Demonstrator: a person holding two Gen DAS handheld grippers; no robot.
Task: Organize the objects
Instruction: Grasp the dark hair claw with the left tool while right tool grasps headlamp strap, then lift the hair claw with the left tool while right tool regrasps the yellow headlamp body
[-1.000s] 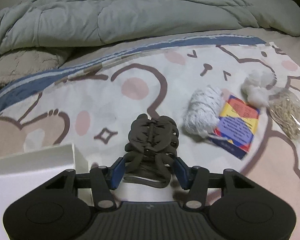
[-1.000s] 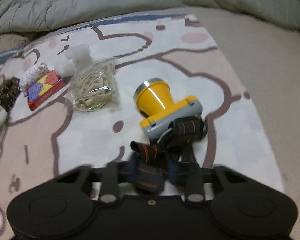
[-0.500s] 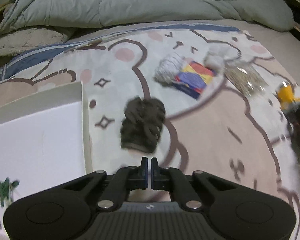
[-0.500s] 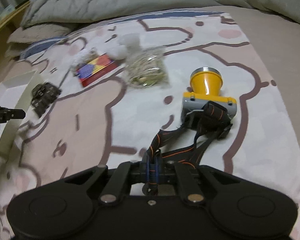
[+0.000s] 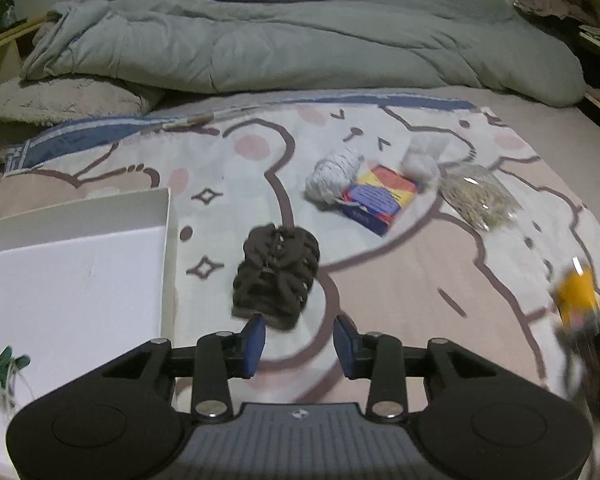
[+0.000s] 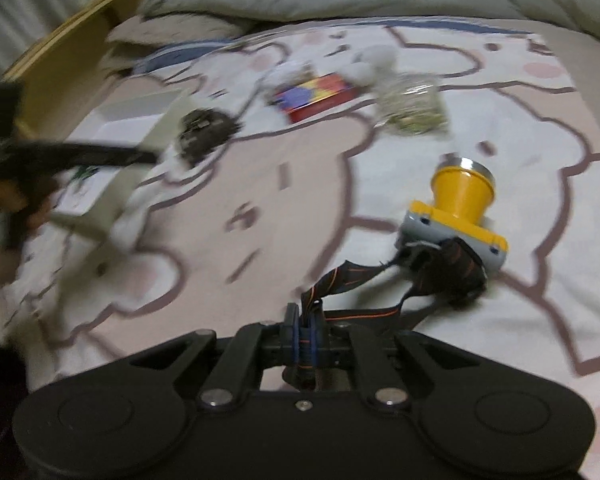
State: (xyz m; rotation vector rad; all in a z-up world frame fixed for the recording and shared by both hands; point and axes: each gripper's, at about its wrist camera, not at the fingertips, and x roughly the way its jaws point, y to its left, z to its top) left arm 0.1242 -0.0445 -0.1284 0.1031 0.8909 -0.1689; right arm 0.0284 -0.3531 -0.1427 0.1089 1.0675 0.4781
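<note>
A dark braided cord bundle (image 5: 276, 276) lies on the bear-print blanket just ahead of my open, empty left gripper (image 5: 300, 342); it also shows in the right wrist view (image 6: 204, 130). A white box (image 5: 76, 280) sits to its left. My right gripper (image 6: 306, 342) is shut on the black-and-orange strap (image 6: 348, 280) of a yellow headlamp (image 6: 458, 208), which also shows blurred in the left wrist view (image 5: 580, 300).
A white string ball (image 5: 334, 176), a colourful small box (image 5: 380, 196), white fluff (image 5: 422, 160) and a bag of rubber bands (image 5: 480, 200) lie farther back. A grey duvet (image 5: 300, 40) is piled behind. A green item (image 5: 4, 366) lies at the white box's near left.
My left gripper let go of the cord bundle, pulled back, shut, then opened again. My right gripper closed on the headlamp strap and is swinging left with it.
</note>
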